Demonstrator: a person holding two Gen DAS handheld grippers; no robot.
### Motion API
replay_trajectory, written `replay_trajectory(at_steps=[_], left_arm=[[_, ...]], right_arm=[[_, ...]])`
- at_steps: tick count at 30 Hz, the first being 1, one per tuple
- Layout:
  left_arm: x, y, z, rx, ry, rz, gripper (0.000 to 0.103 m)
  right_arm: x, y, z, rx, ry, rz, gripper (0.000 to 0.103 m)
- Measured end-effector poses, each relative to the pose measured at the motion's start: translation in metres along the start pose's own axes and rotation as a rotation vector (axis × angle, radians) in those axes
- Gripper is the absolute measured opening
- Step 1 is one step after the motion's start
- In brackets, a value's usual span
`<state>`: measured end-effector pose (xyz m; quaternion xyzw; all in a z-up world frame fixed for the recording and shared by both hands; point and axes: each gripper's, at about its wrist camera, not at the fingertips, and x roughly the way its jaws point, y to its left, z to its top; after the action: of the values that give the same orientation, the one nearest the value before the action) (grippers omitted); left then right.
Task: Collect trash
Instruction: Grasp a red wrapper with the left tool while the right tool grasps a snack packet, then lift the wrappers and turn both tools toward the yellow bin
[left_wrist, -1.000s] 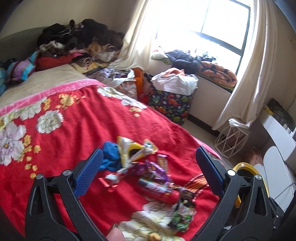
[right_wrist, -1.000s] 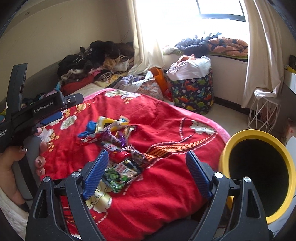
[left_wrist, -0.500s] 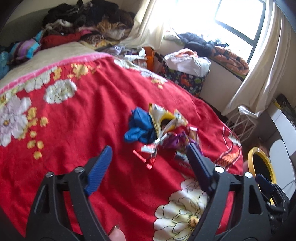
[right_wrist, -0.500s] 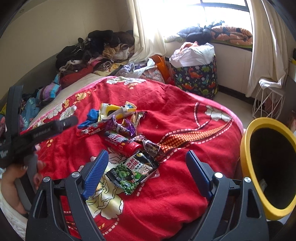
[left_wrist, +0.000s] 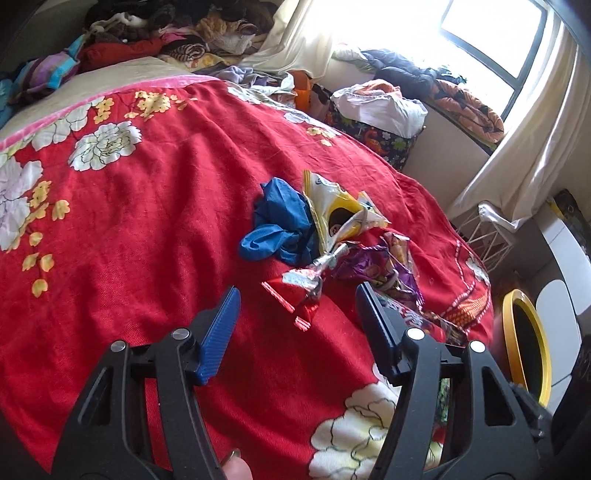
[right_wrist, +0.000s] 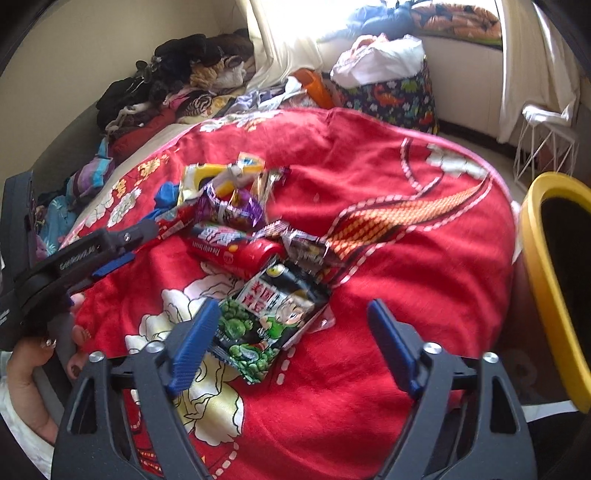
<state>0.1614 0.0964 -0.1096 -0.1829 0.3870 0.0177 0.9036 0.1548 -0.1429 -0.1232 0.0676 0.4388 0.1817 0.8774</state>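
A heap of snack wrappers lies on the red flowered blanket (left_wrist: 155, 229). In the left wrist view a silver and red wrapper (left_wrist: 306, 280) and small red scraps (left_wrist: 284, 301) lie between the fingertips of my left gripper (left_wrist: 298, 295), whose jaws are closing without touching them. Beyond are a blue crumpled piece (left_wrist: 280, 225), a yellow wrapper (left_wrist: 332, 206) and a purple wrapper (left_wrist: 373, 266). In the right wrist view my right gripper (right_wrist: 292, 310) hovers over a green pea packet (right_wrist: 266, 321), its jaws closing, pads off it. A red tube (right_wrist: 236, 253) lies behind. The yellow bin (right_wrist: 543, 266) stands at the right.
A hand holds the left gripper (right_wrist: 142, 243) at the left of the right wrist view. Clothes (right_wrist: 177, 85) are piled at the bed's far end. A dinosaur-print hamper (right_wrist: 399, 96) and a white wire stand (right_wrist: 546, 144) stand on the floor by the window.
Both grippers have sunk toward the bed and their jaws have narrowed. The left one now frames the small red wrappers; the right one has come down over the green packet.
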Motion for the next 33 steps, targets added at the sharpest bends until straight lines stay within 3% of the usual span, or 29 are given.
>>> replay_trajectory(at_steps=[1, 5, 6, 10, 22, 33], left_arm=[[0.002, 0.001, 0.001, -0.006, 0.002, 0.001, 0.056], [0.009, 0.001, 0.000, -0.016, 0.021, 0.010, 0.023], [0.010, 0.001, -0.001, -0.022, 0.029, 0.007, 0.016], [0.007, -0.002, -0.002, -0.011, 0.029, -0.009, 0.006], [-0.032, -0.011, 0.005, -0.014, -0.034, -0.075, 0.003], [-0.057, -0.035, 0.012, 0.041, -0.085, -0.120, 0.003]], right_arm=[[0.003, 0.000, -0.001, -0.001, 0.015, 0.011, 0.059], [0.005, -0.001, -0.007, -0.004, 0.041, 0.058, 0.018], [0.004, -0.001, -0.007, -0.004, 0.042, 0.071, 0.016], [-0.006, 0.002, -0.010, -0.029, 0.029, 0.106, 0.008], [-0.043, 0.002, -0.013, -0.074, -0.055, 0.150, 0.006], [-0.069, -0.023, -0.003, -0.017, -0.142, 0.119, 0.006]])
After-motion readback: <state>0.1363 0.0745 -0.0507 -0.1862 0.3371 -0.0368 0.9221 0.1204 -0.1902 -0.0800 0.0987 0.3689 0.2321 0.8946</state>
